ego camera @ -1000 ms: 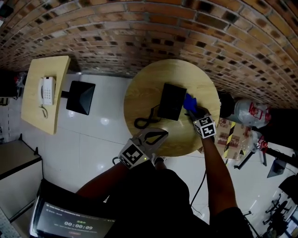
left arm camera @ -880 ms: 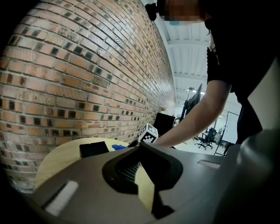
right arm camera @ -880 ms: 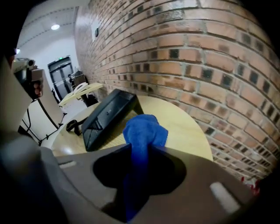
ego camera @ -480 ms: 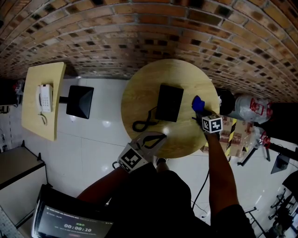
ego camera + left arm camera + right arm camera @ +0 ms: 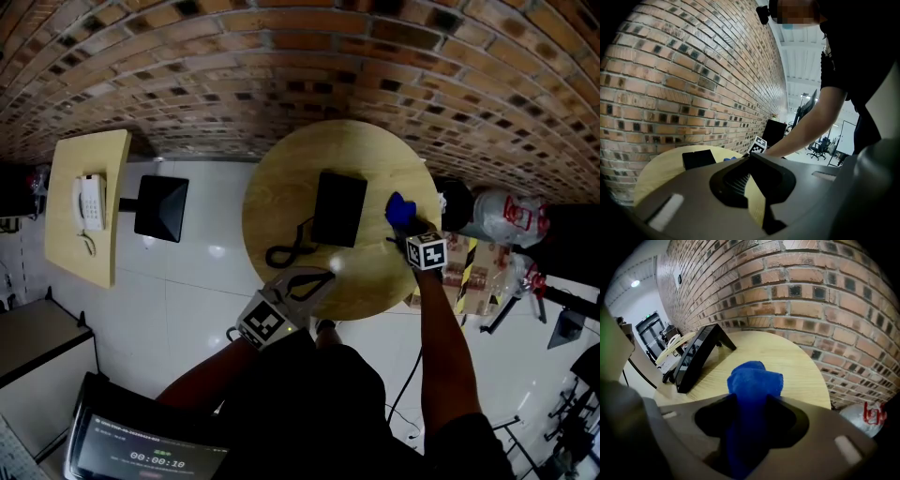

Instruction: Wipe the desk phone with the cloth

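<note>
Fingers [image 5: 701, 404] of your right gripper [image 5: 750, 399] had just been opening, slack around the cloth [image 5: 754, 376] bunched on the table [image 5: 281, 202] just right of the phone [image 5: 339, 208]; left gripper [image 5: 323, 274] closed, empty; wiping judged finished, withdrawal remaining.

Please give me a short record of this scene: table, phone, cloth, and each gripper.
table: round, wooden
phone: black, on the table
cloth: blue, right of the phone, not touching it
right gripper: jaws have just been opening, cloth between them
left gripper: shut, empty, at the table's near edge
</note>
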Action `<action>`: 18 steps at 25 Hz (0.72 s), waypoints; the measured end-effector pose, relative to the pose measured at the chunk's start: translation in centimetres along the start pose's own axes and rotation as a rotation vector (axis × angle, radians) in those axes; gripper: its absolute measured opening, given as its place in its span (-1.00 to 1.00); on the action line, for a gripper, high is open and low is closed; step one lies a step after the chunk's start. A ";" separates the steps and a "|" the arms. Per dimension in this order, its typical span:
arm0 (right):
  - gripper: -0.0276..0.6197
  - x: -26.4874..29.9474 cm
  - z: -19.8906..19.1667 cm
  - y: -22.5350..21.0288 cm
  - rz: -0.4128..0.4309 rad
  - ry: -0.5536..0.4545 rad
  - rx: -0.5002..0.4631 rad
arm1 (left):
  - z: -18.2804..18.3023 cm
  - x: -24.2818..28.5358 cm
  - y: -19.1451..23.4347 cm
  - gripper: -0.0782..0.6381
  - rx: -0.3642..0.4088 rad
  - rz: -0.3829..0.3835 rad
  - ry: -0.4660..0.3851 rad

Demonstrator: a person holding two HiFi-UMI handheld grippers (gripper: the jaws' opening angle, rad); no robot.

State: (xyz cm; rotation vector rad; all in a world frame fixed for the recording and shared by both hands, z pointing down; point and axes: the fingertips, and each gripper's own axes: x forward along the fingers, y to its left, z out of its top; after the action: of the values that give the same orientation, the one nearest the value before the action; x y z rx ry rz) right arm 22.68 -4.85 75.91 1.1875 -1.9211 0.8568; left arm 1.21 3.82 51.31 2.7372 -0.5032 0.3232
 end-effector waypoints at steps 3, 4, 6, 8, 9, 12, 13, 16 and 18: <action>-0.26 -0.1 0.0 -0.2 -0.004 0.005 0.000 | 0.1 -0.2 -0.2 -0.80 0.003 0.004 -0.002; -0.23 -0.4 0.2 -0.2 -0.006 0.001 -0.003 | 0.2 -0.2 -0.3 -0.80 0.005 0.005 -0.003; -0.15 -1.3 0.9 0.0 -0.007 -0.020 -0.006 | 0.5 -0.3 -0.7 -0.80 0.004 0.006 -0.005; -0.09 -2.5 2.1 0.5 -0.005 -0.061 -0.015 | 0.7 -0.3 -0.8 -0.80 0.006 0.006 -0.011; -0.08 -3.2 2.9 0.8 -0.006 -0.088 -0.029 | 0.7 -0.3 -0.8 -0.80 0.007 0.007 -0.013; -0.08 -6.2 5.6 2.2 0.004 -0.191 -0.079 | 1.2 -0.2 -1.0 -0.80 0.016 0.008 -0.023; -0.08 -7.4 6.5 2.9 0.017 -0.232 -0.094 | 1.5 -0.1 -1.0 -0.80 0.018 0.009 -0.030; -0.08 -11.8 9.4 6.1 0.080 -0.371 -0.137 | 3.0 -0.2 -1.4 -0.80 0.043 0.017 -0.059; -0.08 -15.2 10.9 9.1 0.130 -0.462 -0.172 | 4.2 -0.7 -2.0 -0.80 0.062 0.026 -0.075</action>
State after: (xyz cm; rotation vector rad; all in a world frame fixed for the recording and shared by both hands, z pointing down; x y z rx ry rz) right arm 16.82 -3.74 55.99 1.2420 -2.4100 0.4924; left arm 2.00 4.22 46.74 2.8138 -0.5583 0.2471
